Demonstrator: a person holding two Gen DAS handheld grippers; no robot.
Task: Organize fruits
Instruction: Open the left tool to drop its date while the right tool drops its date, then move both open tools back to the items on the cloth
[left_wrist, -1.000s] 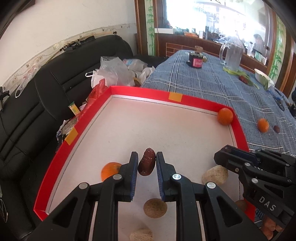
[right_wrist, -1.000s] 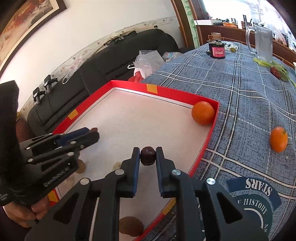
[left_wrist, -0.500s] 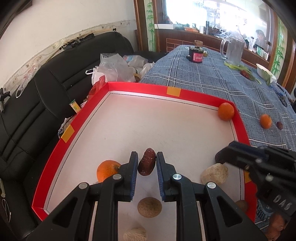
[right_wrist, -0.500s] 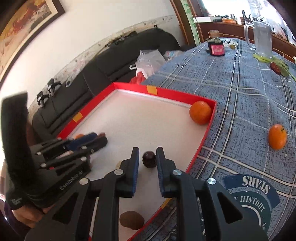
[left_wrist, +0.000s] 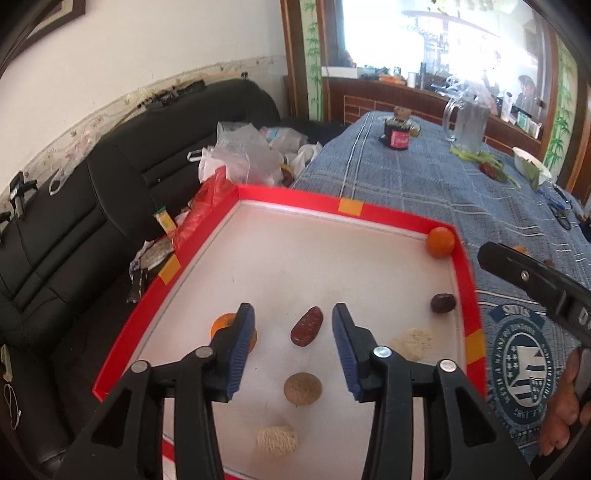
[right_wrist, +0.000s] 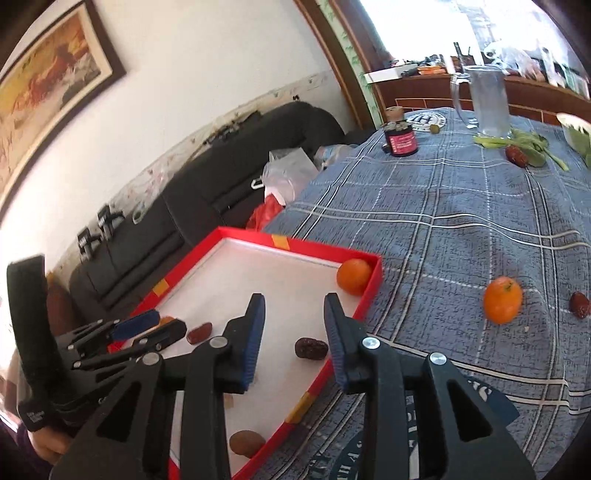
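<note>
Held the left gripper (left_wrist: 291, 311) wide open low over the red tray (left_wrist: 388, 218), with nothing between its blue pads. Saw a reddish date (left_wrist: 306, 330) lying loose on the white tray floor in the gap between the two fingers, touching neither. Noted an orange (left_wrist: 221, 325) partly hidden behind the left finger. Counted three pale, rough, round fruits nearer the camera: one (left_wrist: 303, 387) just below the date, one (left_wrist: 277, 440) closer still, and one (left_wrist: 413, 341) just beyond the right finger.

Kept the right gripper (right_wrist: 294, 300) spread open as well, empty, raised over the tray's right-hand edge. Made out a dark date (right_wrist: 311, 348) resting on the tray floor close to the right rim, seen between and below the fingers, clear of both. Spotted a second orange (right_wrist: 354, 276) tucked into the tray's far right corner, against the rim.

Found two fruits outside the tray on the blue checked tablecloth (right_wrist: 443, 221): a small orange (right_wrist: 503, 300) and, just beside it to the right, another dark date (right_wrist: 578, 304).
</note>
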